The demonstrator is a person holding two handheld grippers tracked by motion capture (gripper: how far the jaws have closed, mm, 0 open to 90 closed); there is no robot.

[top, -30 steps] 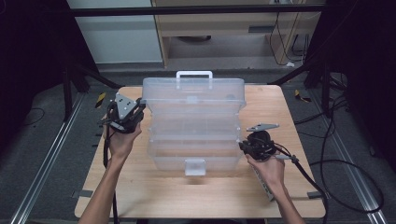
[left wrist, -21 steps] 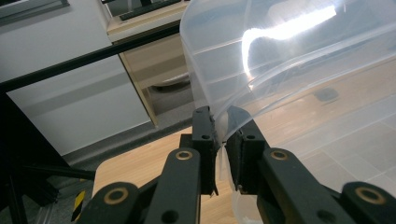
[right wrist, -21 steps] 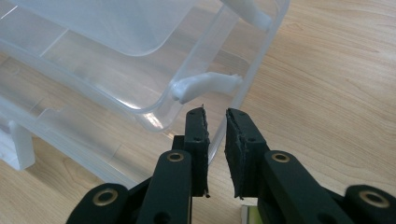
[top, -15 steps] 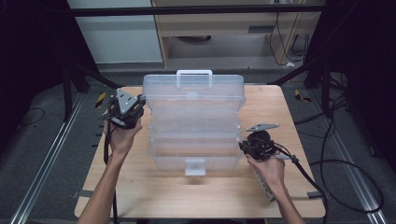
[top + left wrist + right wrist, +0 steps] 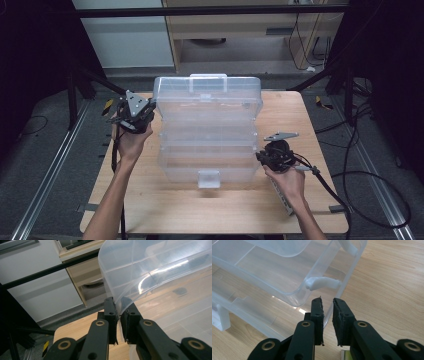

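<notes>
A clear plastic tiered box (image 5: 207, 125) stands fanned open on the wooden table (image 5: 290, 110), with its trays stepped toward me and a white latch (image 5: 208, 178) at the front. My left gripper (image 5: 149, 114) is at the box's far left corner. In the left gripper view it (image 5: 118, 310) is shut on the curved clear edge of the top part (image 5: 150, 272). My right gripper (image 5: 260, 158) is at the lower tray's right end. In the right gripper view it (image 5: 327, 305) pinches the tray's thin wall (image 5: 344, 287), just below a white hinge arm (image 5: 322, 283).
A pale flat strip (image 5: 282, 197) lies on the table under my right hand. A yellow-and-black item (image 5: 107, 106) sits at the table's left far edge. Cables (image 5: 350, 195) trail off to the right, and a cabinet (image 5: 240, 30) stands behind the table.
My left gripper has shifted slightly toward the far side with the box's edge in it. The right gripper has stayed put.
</notes>
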